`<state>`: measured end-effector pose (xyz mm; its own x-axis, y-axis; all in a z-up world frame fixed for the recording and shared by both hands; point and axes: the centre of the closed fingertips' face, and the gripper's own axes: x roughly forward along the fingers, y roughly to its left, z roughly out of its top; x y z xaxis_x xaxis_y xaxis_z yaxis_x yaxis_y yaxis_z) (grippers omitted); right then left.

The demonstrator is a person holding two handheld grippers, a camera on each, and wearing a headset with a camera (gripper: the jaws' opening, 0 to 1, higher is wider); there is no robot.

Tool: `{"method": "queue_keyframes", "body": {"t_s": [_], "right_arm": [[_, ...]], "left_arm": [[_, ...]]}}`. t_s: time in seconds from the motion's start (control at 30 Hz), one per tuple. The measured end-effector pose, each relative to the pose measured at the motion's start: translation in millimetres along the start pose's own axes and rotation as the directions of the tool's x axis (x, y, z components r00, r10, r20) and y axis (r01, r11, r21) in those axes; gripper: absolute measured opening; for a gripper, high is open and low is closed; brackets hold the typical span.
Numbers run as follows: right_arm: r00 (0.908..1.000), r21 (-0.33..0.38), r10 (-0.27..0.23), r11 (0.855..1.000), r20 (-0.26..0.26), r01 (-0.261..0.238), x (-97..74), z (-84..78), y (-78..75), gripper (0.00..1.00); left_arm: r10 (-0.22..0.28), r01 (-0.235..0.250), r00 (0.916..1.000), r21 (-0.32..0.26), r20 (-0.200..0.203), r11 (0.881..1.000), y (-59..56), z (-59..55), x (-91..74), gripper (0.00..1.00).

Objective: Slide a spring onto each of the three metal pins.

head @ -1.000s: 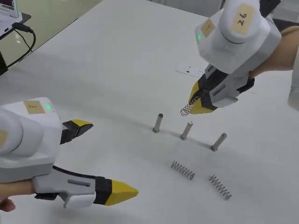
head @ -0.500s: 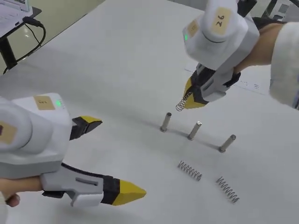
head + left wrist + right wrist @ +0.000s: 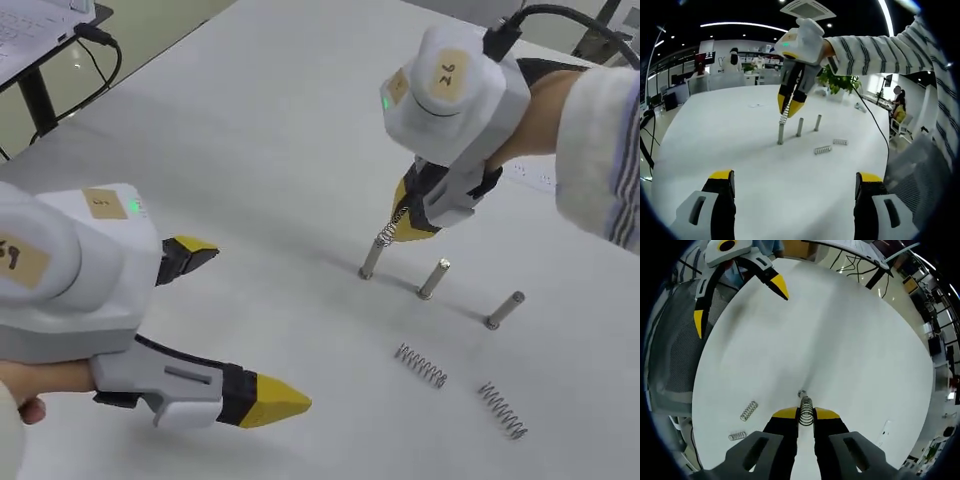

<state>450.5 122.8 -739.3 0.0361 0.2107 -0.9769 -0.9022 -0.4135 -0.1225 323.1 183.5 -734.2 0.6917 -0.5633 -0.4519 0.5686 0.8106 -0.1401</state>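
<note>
right gripper (image 3: 405,228): jaws pinched on one spring (image 3: 386,234), tilted tip-down over the end pin (image 3: 371,260) to thread it on. left gripper (image 3: 250,325): jaws wide, empty, held clear.

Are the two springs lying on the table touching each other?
Apart. The head view shows one spring and the other spring lying with a strip of bare white table between their ends.
</note>
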Motion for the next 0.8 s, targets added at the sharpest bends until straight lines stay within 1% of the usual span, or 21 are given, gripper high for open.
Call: {"method": "queue_keyframes", "body": {"t_s": [0.1, 0.27, 0.43, 0.5, 0.6, 0.7, 0.8], "right_arm": [[1.0, -0.008, 0.008, 1.0, -0.006, -0.008, 2.5, 0.1, 1.7, 0.08], [0.9997, -0.014, 0.016, 1.0, -0.017, -0.017, 9.2, 1.5, 0.6, 0.08], [0.9991, -0.032, 0.024, 0.999, -0.036, -0.025, 17.4, 1.7, 0.3, 0.08], [0.9985, -0.033, 0.031, 0.999, -0.045, -0.032, 21.6, 1.2, 0.0, 0.08], [0.9982, -0.027, 0.04, 0.999, -0.045, -0.041, 27.6, 3.5, -0.7, 0.08], [0.9975, -0.031, 0.045, 0.998, -0.054, -0.047, 31.2, 3.5, 1.0, 0.08], [0.9969, -0.038, 0.051, 0.998, -0.06, -0.053, 33.8, 3.2, 2.8, 0.08]], "left_arm": [[0.011, -0.011, 0.9999, 0.004, -0.003, 1.0, 3.1, -0.3, -0.8, 0.98], [0.015, -0.015, 0.9999, -0.003, -0.004, 1.0, 4.7, -1.3, -1.6, 0.98], [0.008, -0.008, 0.9999, -0.003, -0.013, 1.0, 3.7, -3.3, -1.7, 0.98], [0.001, -0.002, 1.0, -0.013, -0.01, 1.0, 2.8, -3.1, -1.8, 0.98], [0.0, 0.0, 1.0, -0.026, -0.002, 1.0, 3.7, -2.5, -2.5, 0.98], [0.004, -0.004, 0.9999, -0.03, -0.01, 1.0, 5.6, -4.3, -2.2, 0.98], [0.001, -0.001, 0.9999, -0.03, -0.014, 1.0, 5.1, -6.0, -1.3, 0.98]]}}
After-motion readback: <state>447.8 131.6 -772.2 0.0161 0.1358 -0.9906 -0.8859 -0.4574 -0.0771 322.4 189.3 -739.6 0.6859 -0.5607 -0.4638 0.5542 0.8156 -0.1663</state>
